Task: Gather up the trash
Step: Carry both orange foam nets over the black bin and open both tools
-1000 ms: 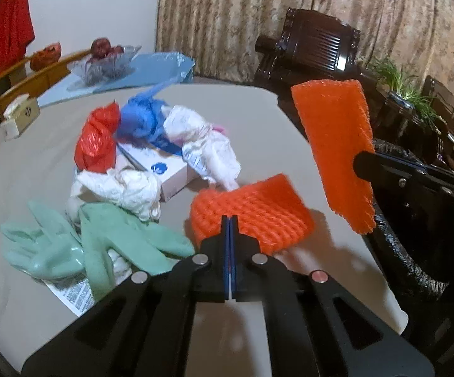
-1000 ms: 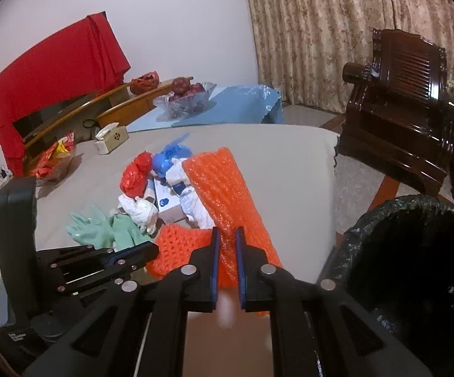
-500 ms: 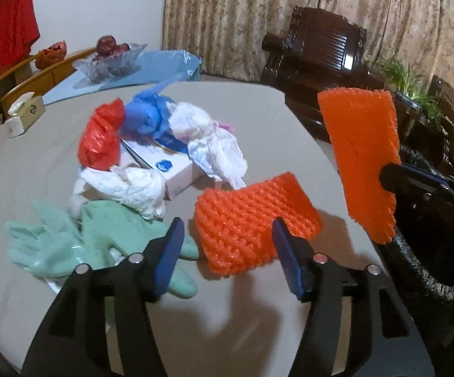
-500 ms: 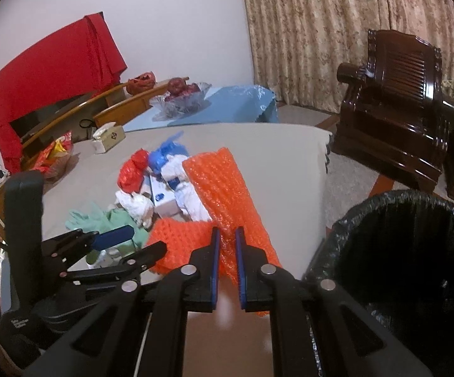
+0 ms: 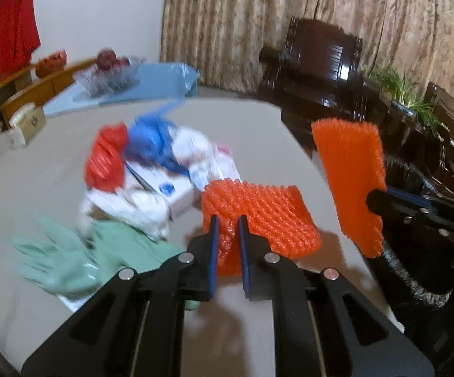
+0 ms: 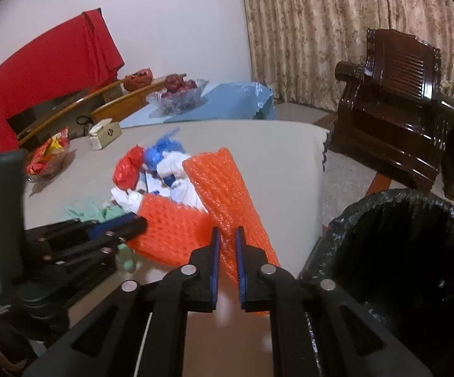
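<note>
We have two orange foam nets. Left gripper is pinched on the near edge of the foam net lying on the tabletop, jaws narrow with foam between them. Right gripper is clamped on the second foam net, held up off the tabletop, beside the black-lined trash bin at the table edge. Behind the nets sits the rest of the pile: red bag, blue bag, white wrappers, small white box, green gloves. Left view is motion-blurred.
</note>
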